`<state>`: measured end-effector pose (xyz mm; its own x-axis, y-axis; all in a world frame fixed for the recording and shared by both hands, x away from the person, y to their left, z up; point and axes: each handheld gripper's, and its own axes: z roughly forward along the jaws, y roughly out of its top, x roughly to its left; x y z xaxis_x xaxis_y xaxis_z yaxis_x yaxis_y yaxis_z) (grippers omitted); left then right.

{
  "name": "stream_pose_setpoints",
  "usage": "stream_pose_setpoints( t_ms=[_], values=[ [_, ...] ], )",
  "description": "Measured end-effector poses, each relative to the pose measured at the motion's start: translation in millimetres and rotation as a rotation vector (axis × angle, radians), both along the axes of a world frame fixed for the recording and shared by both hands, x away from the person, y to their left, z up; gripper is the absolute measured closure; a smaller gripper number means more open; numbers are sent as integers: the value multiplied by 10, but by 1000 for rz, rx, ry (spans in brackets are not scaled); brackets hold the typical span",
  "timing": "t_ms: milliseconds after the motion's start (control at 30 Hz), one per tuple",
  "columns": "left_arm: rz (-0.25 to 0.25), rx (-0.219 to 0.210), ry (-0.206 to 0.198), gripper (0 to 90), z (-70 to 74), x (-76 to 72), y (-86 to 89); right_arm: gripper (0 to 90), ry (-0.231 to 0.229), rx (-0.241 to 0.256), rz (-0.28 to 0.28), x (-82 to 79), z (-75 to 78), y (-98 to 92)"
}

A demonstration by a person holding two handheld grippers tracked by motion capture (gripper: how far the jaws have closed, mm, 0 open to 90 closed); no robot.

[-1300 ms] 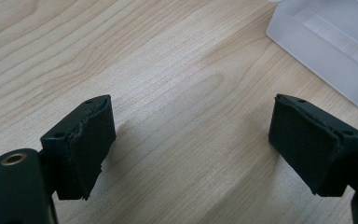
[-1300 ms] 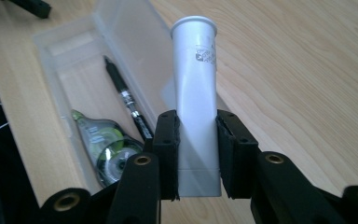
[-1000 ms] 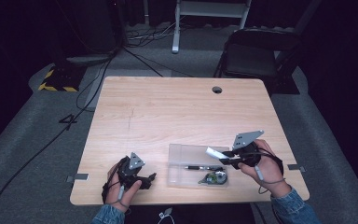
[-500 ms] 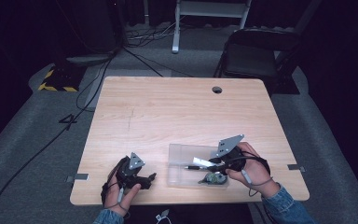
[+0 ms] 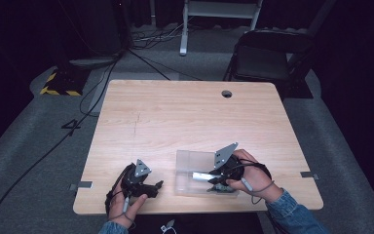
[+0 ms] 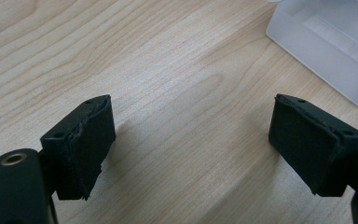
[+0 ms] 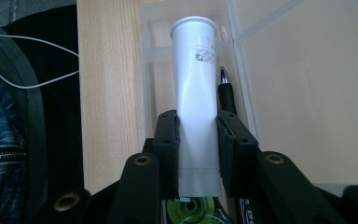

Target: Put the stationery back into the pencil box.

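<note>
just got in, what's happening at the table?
A person works two handheld grippers at a wooden table. The right gripper is shut on a white tube and holds it over a clear plastic box near the table's front edge. A black pen lies in the box beside the tube. The left gripper is open over bare wood, left of the box, holding nothing.

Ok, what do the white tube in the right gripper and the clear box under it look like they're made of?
The white tube, clamped in the right gripper, looks like soft matte plastic: smooth, faintly sheened, with a small printed mark near its rim. It could be coated metal. The clear box looks like rigid frosted plastic: the table's wood shows through its translucent walls and its moulded divider ridges.
</note>
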<state>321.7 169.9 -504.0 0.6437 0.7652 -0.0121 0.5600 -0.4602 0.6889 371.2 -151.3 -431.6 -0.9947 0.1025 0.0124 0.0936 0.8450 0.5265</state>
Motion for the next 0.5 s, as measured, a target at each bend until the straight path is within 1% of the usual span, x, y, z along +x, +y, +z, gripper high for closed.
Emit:
stream_pose_setpoints(
  t_ms=[233,500],
  values=[
    [0,0,0,150,0,0,0,710,10,-39,33,30,-91,76],
    [0,0,0,149,0,0,0,710,14,-50,53,35,-164,155]
  ],
)
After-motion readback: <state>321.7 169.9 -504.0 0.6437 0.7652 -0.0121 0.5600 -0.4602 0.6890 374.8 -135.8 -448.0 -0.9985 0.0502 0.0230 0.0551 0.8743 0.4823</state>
